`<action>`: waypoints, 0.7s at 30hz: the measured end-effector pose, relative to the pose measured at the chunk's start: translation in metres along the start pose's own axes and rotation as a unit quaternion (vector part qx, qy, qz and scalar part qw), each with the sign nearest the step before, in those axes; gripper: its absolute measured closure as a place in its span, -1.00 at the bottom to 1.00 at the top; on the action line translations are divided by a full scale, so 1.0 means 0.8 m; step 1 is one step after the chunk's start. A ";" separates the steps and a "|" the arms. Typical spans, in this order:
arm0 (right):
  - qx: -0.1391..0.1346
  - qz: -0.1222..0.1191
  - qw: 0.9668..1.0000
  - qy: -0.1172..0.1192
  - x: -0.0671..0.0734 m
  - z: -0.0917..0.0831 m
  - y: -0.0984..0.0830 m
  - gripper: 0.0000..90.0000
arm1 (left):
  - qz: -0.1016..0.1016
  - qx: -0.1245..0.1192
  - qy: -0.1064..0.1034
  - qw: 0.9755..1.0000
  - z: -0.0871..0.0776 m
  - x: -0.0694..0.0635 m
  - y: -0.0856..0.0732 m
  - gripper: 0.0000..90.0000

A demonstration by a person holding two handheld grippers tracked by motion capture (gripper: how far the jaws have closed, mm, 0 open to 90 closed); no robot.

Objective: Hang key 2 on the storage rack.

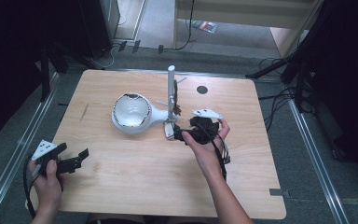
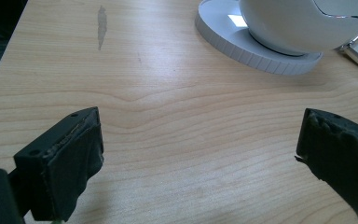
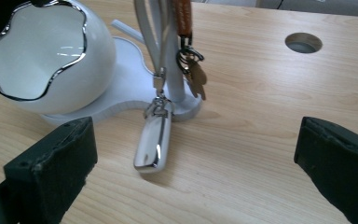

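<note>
Pale wood is the table (image 1: 135,186) under both of your claws, and it is the biggest thing here. On it, ahead and to the left of your right claw (image 3: 193,175), sits the white stand (image 3: 121,100): a round bowl (image 3: 51,56) with a wavy silver rim on a flat base, and a thin white post (image 1: 171,88) rising from the base's narrow end. From that post hang a strap with a small bunch of keys (image 3: 193,77) and a silver key fob (image 3: 154,142). The fob lies on the wood just ahead of your right claw, closer to its left jaw, touching neither. That claw is released, jaws spread wide with nothing between them. Your left claw (image 2: 196,154) is released too, over bare wood, with the stand's base well ahead of it and to its right
</note>
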State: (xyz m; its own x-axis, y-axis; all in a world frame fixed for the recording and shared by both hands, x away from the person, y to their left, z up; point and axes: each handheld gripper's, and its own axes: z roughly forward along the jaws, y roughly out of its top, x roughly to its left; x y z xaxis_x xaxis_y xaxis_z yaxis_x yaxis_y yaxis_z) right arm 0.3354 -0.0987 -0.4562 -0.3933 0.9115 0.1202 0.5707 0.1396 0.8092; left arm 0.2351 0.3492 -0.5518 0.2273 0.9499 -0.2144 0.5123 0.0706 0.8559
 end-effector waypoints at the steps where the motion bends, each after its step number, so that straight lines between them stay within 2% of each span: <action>1: 0.000 0.001 1.000 0.000 -0.002 -0.001 -0.001 -1.00 | 0.000 0.000 0.000 1.000 0.000 0.000 0.000 -0.98; 6: -0.006 0.008 1.000 -0.005 -0.020 -0.011 -0.009 -1.00 | 0.004 0.000 -0.002 1.000 0.000 0.000 0.000 -0.98; 11: -0.008 0.000 1.000 -0.018 -0.034 -0.018 -0.020 -1.00 | 0.009 -0.001 -0.001 1.000 0.000 -0.001 0.000 -0.97; 21: -0.010 0.004 1.000 -0.025 -0.061 -0.032 -0.045 -1.00 | 0.012 0.001 0.000 1.000 -0.001 -0.004 -0.001 -0.98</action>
State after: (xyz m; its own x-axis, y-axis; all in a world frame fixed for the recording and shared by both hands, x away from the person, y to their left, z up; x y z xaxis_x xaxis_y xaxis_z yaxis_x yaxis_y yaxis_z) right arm 0.3153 -0.1579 -0.4767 -0.3523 0.9307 0.0980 0.5593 0.1254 0.8194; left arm 0.2331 0.3467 -0.5516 0.2393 0.9516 -0.1930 0.5076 0.0469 0.8603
